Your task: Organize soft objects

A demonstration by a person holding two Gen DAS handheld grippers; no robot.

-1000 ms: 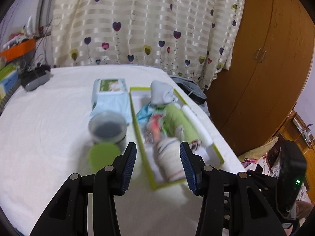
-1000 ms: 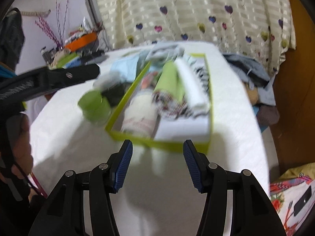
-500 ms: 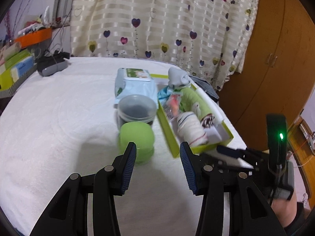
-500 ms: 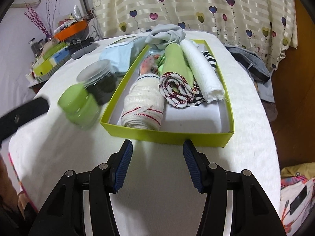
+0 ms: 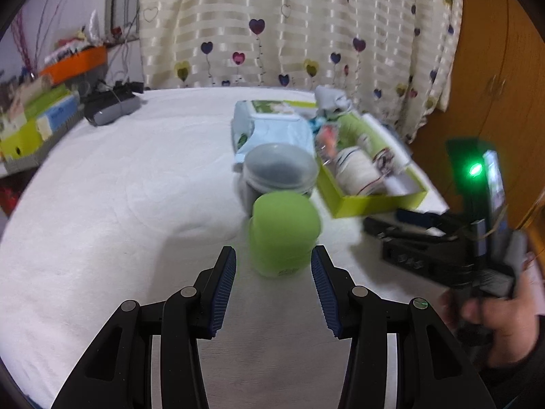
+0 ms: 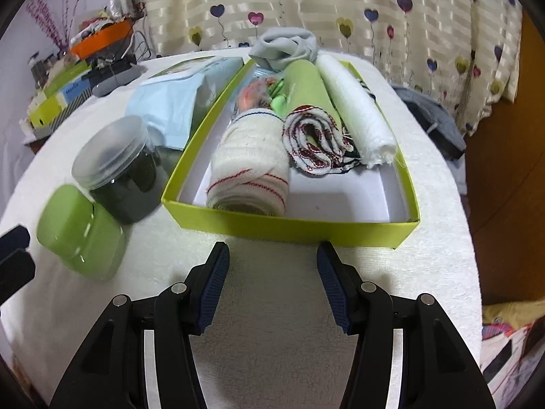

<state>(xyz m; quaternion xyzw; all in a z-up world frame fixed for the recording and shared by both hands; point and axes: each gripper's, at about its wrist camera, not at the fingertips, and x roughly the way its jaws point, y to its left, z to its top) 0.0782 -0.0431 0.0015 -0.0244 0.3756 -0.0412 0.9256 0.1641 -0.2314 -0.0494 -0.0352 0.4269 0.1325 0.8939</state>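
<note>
Two grippers, both with jaws spread and nothing held. Left gripper (image 5: 273, 272) sits low over the white terry-textured table cover (image 5: 119, 204), its ribbed blue pads either side of a squat green jar (image 5: 284, 235) without touching it; the jar is smooth, glossy, with rounded shoulders. Right gripper (image 6: 272, 272) hovers just in front of the lime box (image 6: 289, 226), fingers clear of its near wall.

Lime box is a shallow rectangular cardboard tray, white inside. Soft goods lie in it:
- cream knit roll with thin red stripes (image 6: 250, 170), coarse weave, at the near left corner of the box
- roll with dark red edging (image 6: 315, 139), spiral end facing out, just right of the cream one
- long white fluffy towel roll (image 6: 354, 109) along the box's right side
- smooth green cloth roll (image 6: 305, 81) between them, further back
- grey crumpled fabric (image 6: 284, 46) at the box's far end

Near right floor of the box shows bare white.

Left of the box: clear round jar with frosted lid (image 6: 115, 167), dark contents, standing just behind the green jar. Behind it, a pale blue soft plastic wipes pack (image 6: 177, 95) lies alongside the box's left wall.
</note>
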